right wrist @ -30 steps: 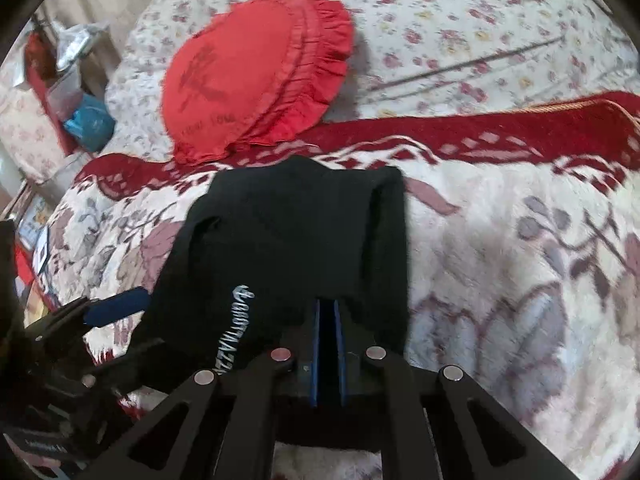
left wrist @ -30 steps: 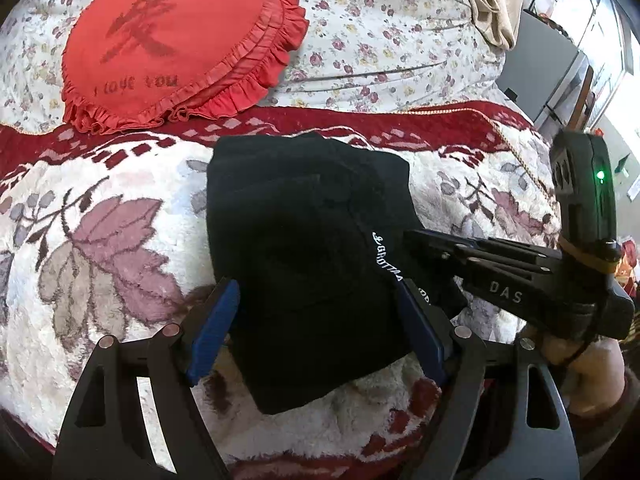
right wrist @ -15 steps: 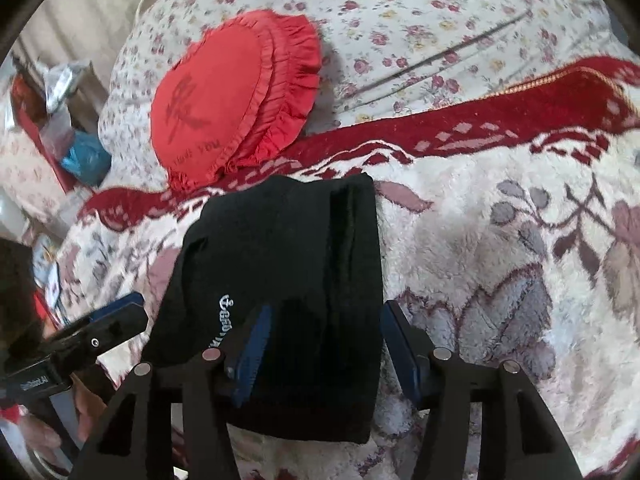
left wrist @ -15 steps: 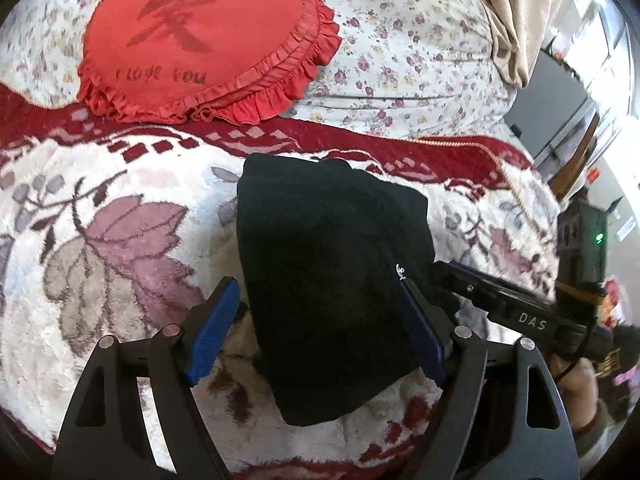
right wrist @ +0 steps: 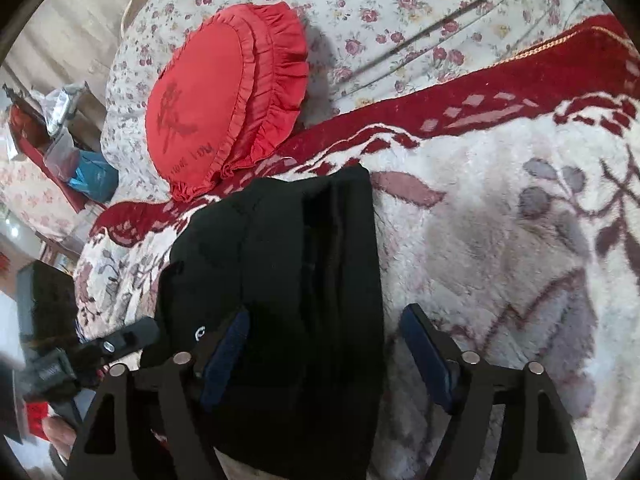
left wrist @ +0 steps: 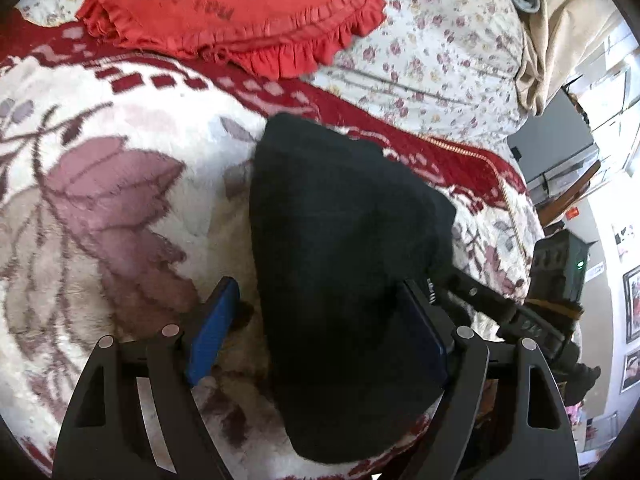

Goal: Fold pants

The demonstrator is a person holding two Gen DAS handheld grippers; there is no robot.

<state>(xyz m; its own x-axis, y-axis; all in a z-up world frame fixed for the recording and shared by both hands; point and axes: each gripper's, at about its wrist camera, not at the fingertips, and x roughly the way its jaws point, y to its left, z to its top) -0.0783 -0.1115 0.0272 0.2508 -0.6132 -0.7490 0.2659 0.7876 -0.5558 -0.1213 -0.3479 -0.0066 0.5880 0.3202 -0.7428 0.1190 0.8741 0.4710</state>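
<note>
Left gripper (left wrist: 320, 332): jaws wide, straddling the black pants (left wrist: 344, 248), gripping nothing. Right gripper (right wrist: 332, 352): jaws opening, folded pants between them, pads clear of the cloth. Pants: folded bundle on leaf-patterned blanket (right wrist: 500, 240), just in front of the red heart cushion (right wrist: 224, 100).

One pair of black pants (left wrist: 344, 248), folded into a single bundle, is counted on the bed. One red cushion (left wrist: 240, 4) is seen. One blanket (left wrist: 100, 184) and one floral sheet (left wrist: 440, 52) are counted beneath. Two grippers are counted: the left gripper (left wrist: 320, 332) and the right gripper (right wrist: 332, 354), each with two blue pads, four pads in all. One beige cloth (left wrist: 560, 24) is seen at the edge. Two framed pictures (left wrist: 631, 304) are counted on the wall.
</note>
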